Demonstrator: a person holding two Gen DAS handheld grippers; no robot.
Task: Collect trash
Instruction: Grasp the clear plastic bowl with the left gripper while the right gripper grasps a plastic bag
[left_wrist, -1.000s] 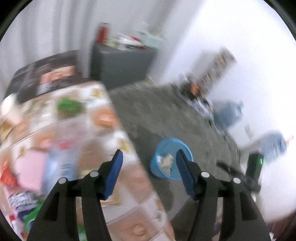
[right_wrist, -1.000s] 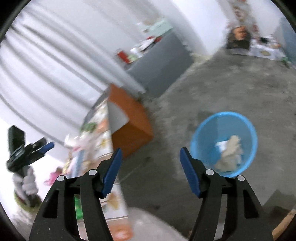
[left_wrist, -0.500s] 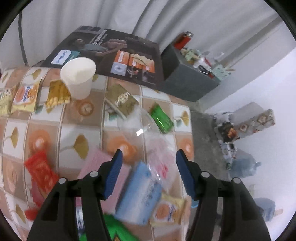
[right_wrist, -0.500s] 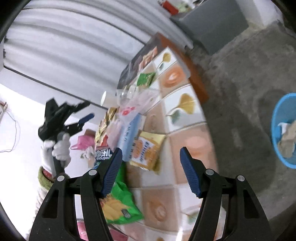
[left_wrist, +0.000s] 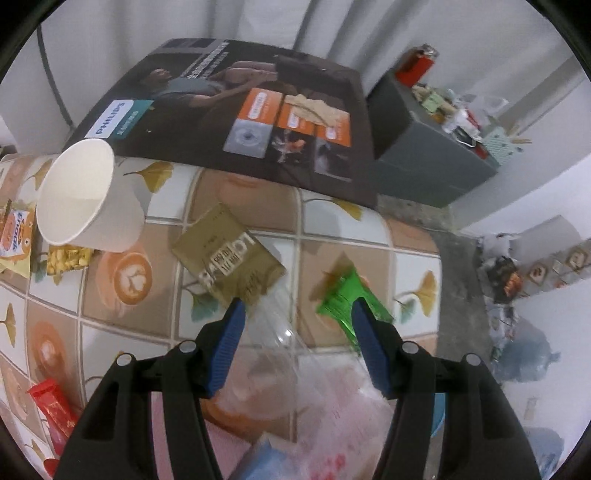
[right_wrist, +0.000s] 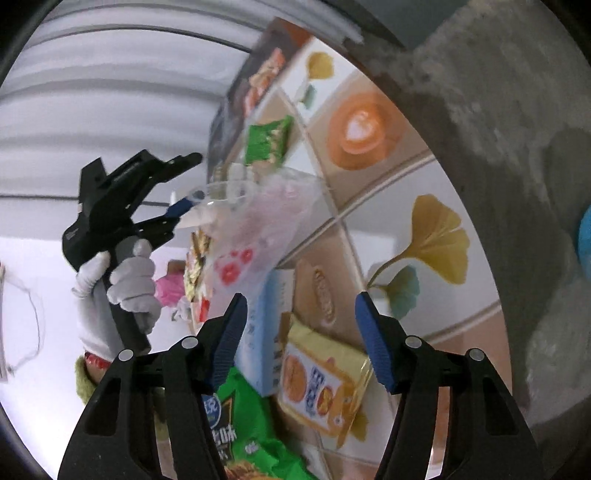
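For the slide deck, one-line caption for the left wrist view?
Open left hand-held gripper above clear plastic cup, between olive packet and green wrapper on littered table.

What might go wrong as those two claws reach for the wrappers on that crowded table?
The left claw hangs open over a clear plastic cup lying against an olive packet and a green wrapper; it could pinch two at once, or crush the cup.

The paper cup lies tipped on its side and might roll if bumped.

The right claw, its jaws closing with nothing pressed between them, hovers above a yellow biscuit packet near the table edge; a nudge could push it off.
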